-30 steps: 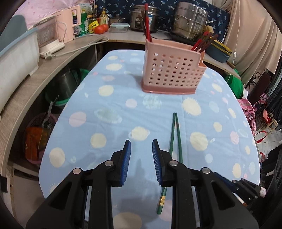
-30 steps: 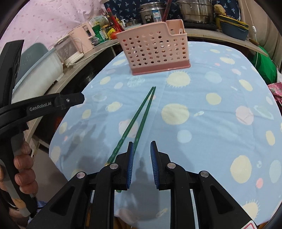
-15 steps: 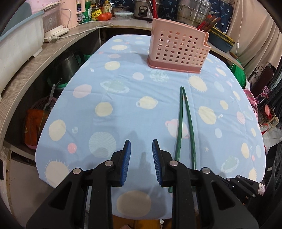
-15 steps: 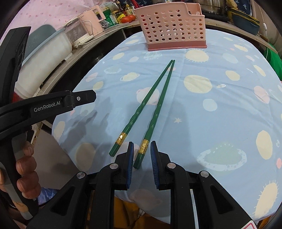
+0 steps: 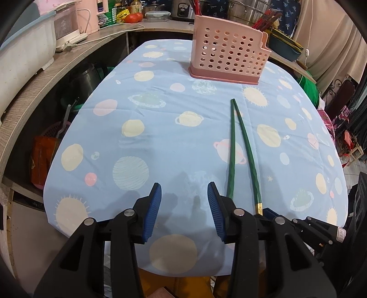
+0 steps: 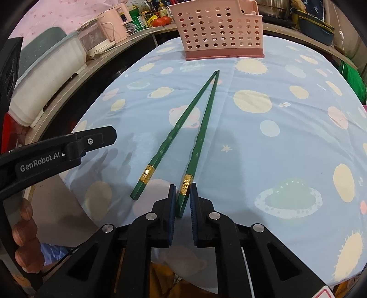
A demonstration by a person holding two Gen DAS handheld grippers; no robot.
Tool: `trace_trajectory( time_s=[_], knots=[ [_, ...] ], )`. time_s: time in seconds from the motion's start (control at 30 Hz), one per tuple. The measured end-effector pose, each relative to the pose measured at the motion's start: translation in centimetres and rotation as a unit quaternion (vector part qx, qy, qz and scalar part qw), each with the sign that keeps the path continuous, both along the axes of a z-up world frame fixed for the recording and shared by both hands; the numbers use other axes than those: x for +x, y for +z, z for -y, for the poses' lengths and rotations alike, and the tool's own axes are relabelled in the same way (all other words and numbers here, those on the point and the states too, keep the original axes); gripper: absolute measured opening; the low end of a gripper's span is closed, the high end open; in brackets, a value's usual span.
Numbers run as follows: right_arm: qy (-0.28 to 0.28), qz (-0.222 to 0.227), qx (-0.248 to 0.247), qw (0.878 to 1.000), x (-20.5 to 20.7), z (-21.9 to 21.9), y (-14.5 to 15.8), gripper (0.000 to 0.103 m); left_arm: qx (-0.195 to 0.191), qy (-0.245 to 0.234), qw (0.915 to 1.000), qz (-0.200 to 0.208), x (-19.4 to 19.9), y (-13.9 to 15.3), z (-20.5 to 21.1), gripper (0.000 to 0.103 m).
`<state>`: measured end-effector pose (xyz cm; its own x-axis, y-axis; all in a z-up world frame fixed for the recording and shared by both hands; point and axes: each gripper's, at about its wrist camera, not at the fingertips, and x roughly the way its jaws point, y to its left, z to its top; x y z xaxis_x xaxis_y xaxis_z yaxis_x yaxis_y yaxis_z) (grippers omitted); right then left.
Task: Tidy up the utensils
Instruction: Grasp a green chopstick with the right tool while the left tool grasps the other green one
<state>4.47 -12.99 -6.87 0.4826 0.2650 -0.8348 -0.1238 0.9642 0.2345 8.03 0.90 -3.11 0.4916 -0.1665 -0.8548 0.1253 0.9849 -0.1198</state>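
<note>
Two green chopsticks with gold bands lie on the blue planet-print tablecloth, tips touching toward a pink perforated utensil holder (image 5: 228, 58) (image 6: 218, 34). In the right wrist view the left chopstick (image 6: 174, 130) lies free; the right chopstick (image 6: 201, 139) has its handle end between my right gripper's (image 6: 182, 194) narrowly spread pads, which do not visibly clamp it. My left gripper (image 5: 184, 194) is open and empty above the table's near edge, left of the chopsticks (image 5: 231, 149). It also shows in the right wrist view (image 6: 68, 149).
The cloth-covered table (image 5: 160, 119) ends just below both grippers. A wooden counter (image 5: 41, 78) curves along the left with a white tub and appliances. Pots, tomatoes and containers (image 5: 247, 11) stand behind the holder. Red utensils stick up behind it.
Both grippers pulled back toward the table's near edge. My left gripper's jaws spread wider. The right chopstick's handle end now lies between my right gripper's pads.
</note>
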Motion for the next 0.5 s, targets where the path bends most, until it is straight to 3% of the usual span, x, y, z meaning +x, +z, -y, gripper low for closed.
trace_trajectory(
  time_s=[0.5],
  knots=[
    [-0.079,0.004,0.012,0.997,-0.5,5.0,0.1,0.007,0.001,-0.059,0.998,-0.024,-1.5,-1.7,3.6,0.044]
  ],
)
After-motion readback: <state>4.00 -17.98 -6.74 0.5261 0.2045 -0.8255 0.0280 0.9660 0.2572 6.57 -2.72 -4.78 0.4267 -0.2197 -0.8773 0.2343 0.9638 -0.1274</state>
